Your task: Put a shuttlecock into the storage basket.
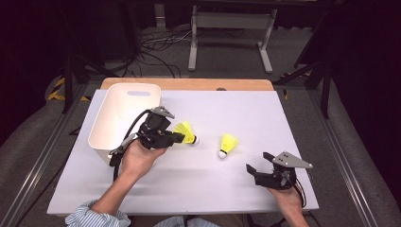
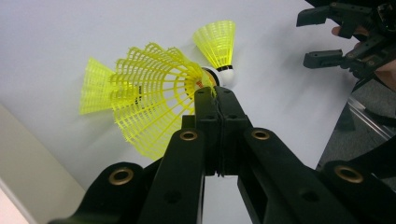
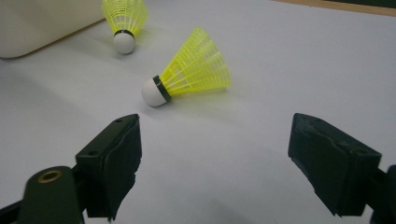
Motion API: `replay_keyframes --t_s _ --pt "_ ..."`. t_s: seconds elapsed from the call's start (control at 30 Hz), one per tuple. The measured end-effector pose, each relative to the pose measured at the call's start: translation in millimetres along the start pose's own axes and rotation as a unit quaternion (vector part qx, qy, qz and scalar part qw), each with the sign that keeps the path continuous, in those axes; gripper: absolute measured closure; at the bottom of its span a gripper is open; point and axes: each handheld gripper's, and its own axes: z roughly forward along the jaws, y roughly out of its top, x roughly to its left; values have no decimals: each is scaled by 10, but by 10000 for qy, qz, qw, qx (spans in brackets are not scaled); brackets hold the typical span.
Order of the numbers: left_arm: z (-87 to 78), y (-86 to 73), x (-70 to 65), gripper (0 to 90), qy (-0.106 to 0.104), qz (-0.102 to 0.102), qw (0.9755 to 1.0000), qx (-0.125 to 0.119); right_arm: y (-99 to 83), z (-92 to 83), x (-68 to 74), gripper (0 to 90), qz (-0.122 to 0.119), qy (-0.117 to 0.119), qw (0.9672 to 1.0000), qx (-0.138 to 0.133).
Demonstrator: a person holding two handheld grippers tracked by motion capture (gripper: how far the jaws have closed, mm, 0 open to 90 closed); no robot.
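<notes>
My left gripper (image 1: 178,137) is shut on the skirt rim of a yellow shuttlecock (image 1: 187,133) just right of the white bin; its white cork points right and down toward the table. In the left gripper view the black jaws (image 2: 215,95) pinch the mesh skirt of that shuttlecock (image 2: 149,102). A second yellow shuttlecock (image 1: 228,144) lies on its side mid-table, also seen in the left gripper view (image 2: 217,44) and the right gripper view (image 3: 191,70). My right gripper (image 1: 257,161) (image 3: 219,140) stands open at the front right, short of the second shuttlecock, with nothing between its jaws.
A white plastic bin (image 1: 106,127) stands at the table's left, close behind my left hand. The white tabletop (image 1: 203,184) ends in a wooden strip at the back. Dark floor, cables and a metal stand lie beyond the table.
</notes>
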Motion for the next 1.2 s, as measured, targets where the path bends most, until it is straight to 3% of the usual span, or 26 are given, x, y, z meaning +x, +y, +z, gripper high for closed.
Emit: replay_keyframes --t_s 0.43,0.63,0.87,1.2 --pt "-92 55 83 895 42 -110 9998 -129 -104 -45 -42 166 64 -104 9998 -135" --pt "-180 48 188 895 81 -284 9992 -258 -152 -33 -34 167 82 -98 9999 -102" --pt "-245 69 275 895 184 -337 9988 -293 -163 -13 -13 167 11 -78 9999 -70" --pt "-357 90 395 895 375 -479 9973 -405 -170 -28 -26 166 90 -101 9998 -112"
